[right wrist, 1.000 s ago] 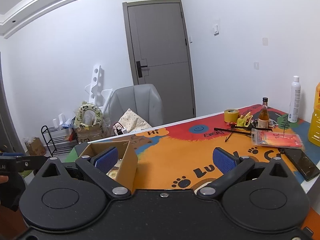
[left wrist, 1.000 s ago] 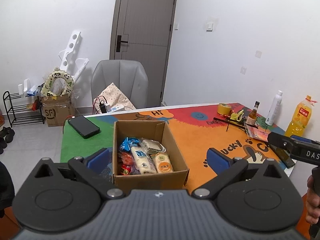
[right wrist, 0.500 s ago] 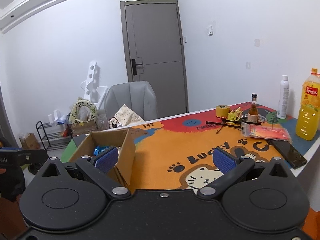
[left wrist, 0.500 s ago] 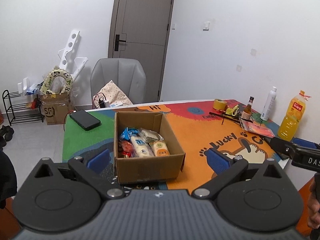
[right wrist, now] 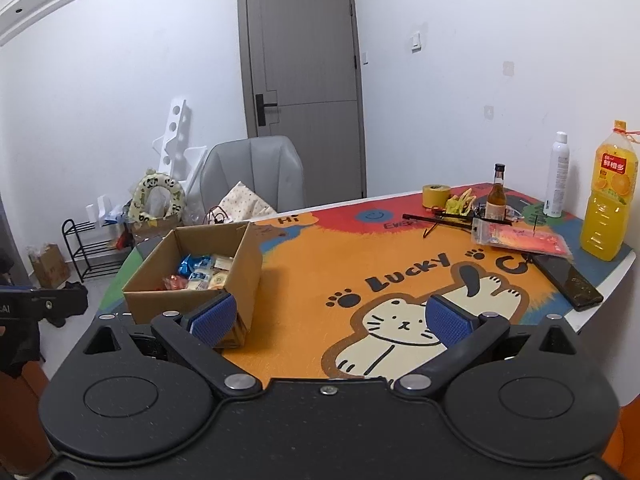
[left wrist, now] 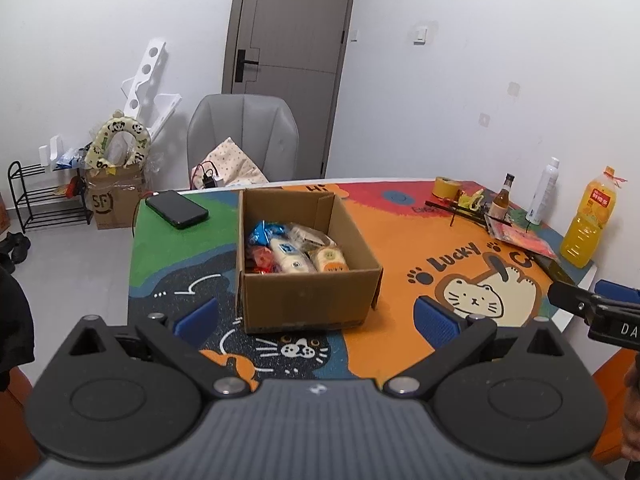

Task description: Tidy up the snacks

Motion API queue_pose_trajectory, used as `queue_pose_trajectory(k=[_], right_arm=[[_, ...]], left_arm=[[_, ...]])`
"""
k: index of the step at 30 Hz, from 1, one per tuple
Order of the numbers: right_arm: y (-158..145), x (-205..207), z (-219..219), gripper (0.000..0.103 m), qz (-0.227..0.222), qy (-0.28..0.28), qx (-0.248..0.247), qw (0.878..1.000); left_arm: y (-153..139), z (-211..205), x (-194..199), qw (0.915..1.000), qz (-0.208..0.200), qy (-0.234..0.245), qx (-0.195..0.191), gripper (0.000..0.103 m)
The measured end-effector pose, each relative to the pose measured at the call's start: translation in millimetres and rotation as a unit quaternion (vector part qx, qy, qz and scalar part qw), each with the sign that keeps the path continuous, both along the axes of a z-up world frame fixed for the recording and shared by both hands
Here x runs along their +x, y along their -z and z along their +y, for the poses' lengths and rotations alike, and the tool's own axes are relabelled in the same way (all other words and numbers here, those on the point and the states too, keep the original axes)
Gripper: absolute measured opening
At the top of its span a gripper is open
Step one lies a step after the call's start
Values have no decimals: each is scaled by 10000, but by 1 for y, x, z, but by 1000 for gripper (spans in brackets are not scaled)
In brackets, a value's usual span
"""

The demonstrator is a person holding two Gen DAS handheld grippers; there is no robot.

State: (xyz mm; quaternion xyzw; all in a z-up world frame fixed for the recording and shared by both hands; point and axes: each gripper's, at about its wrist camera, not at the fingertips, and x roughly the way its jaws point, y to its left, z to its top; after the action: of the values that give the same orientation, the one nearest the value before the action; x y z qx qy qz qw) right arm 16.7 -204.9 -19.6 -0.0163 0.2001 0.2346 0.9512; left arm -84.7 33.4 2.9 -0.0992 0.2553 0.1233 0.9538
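Tabletop: the tabletop (left wrist: 400, 248) wears a cartoon mat of green, navy, orange and red, printed with a cream cat, black paw prints and the word "Lucky".
Room: white walls, a grey door (right wrist: 304, 92), a grey padded chair (left wrist: 242, 132) at the far edge, a black wire rack (left wrist: 44, 204) and a taped carton (left wrist: 116, 200) on the floor.
Box: an open brown cardboard box (left wrist: 308, 300), matte corrugated board with flaps up, stands on the mat toward its left side.
Snacks: the snacks (left wrist: 292, 254), glossy wrapped packets in blue, red, white and tan, lie packed together inside the box.
Left hand-held gripper: the left hand-held gripper (left wrist: 316, 314) hangs near the box's front wall, blue ribbed pads spread wide, holding nothing.
Right hand-held gripper: the right hand-held gripper (right wrist: 330, 316) is above the cat print, pads likewise wide apart and empty; its left pad sits by the box corner.
Far right edge: an orange juice bottle (right wrist: 610, 196), a white spray can (right wrist: 558, 176), a small brown glass bottle (right wrist: 496, 196), a roll of yellow tape (right wrist: 436, 196) and a flat red packet (right wrist: 524, 238).
Phones: one black phone (left wrist: 176, 209) on the green patch, another black phone (right wrist: 568, 280) near the right edge.
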Motion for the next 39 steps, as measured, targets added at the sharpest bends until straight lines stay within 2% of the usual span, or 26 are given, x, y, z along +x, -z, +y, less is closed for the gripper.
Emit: queue_pose_trajectory(k=[17,39], right_arm=[[1,5,4,103,79,22,-159,9998],[3,8,7,103,160,5,-163,9997]], left_arm=[[7,6,1,9998,95,-166,-82,103],[10,3,8,9998,189,-44,16,103]])
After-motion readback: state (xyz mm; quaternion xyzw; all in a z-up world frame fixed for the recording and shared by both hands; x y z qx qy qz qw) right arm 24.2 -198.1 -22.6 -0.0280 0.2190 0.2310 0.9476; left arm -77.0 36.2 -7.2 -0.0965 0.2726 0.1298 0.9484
